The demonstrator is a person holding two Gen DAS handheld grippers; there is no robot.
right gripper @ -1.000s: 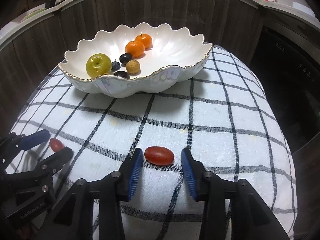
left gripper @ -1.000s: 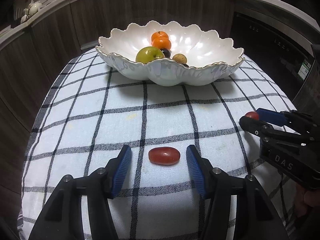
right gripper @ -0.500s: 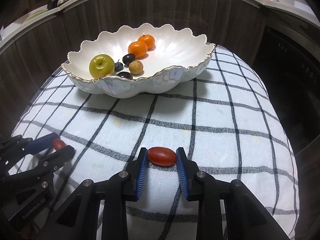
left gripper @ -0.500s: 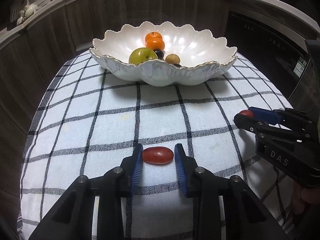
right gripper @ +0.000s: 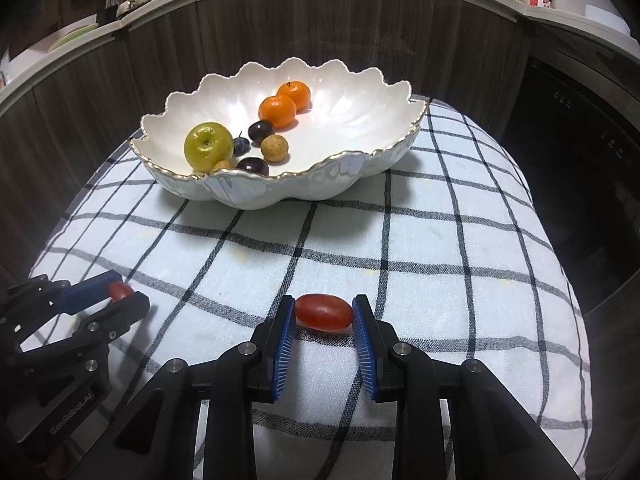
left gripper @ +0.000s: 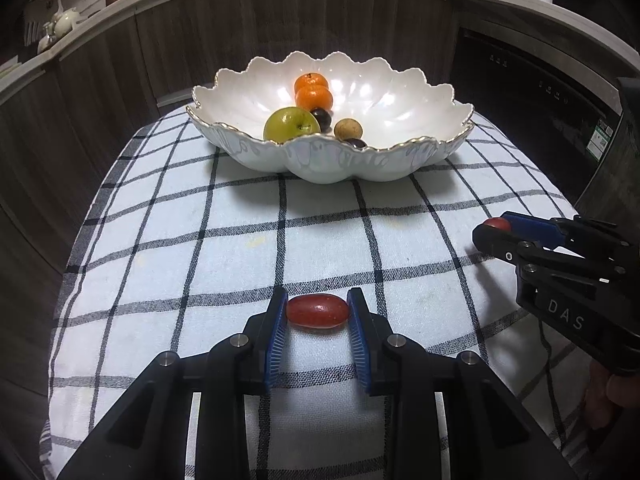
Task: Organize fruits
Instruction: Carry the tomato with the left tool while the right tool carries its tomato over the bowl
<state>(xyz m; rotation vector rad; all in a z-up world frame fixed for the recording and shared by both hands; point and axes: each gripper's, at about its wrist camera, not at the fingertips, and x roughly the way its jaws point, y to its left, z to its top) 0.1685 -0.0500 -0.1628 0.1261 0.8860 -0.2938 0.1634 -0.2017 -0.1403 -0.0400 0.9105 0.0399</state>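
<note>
My left gripper (left gripper: 317,312) is shut on a red oval tomato (left gripper: 317,311) that rests on the checked cloth (left gripper: 240,248). Its blue pads press both ends of the fruit. My right gripper (right gripper: 324,314) is shut the same way on a second red tomato (right gripper: 324,312). Each gripper shows in the other's view: the right gripper (left gripper: 494,230) at the right edge, the left gripper (right gripper: 120,296) at the lower left, each with its tomato pinched. Beyond them stands a white scalloped bowl (left gripper: 400,160) holding a green apple (left gripper: 291,124), two oranges (left gripper: 314,98), dark grapes and small tan fruits.
The cloth covers a small table whose edges fall away on every side. Dark wood panelling (left gripper: 280,28) and a counter curve behind the bowl. A dark appliance front (right gripper: 580,128) stands to the right. A person's hand (left gripper: 604,392) holds the right gripper.
Both grippers closed from wide apart onto their tomatoes. The bowl sits slightly lower in the left wrist view, higher in the right.
</note>
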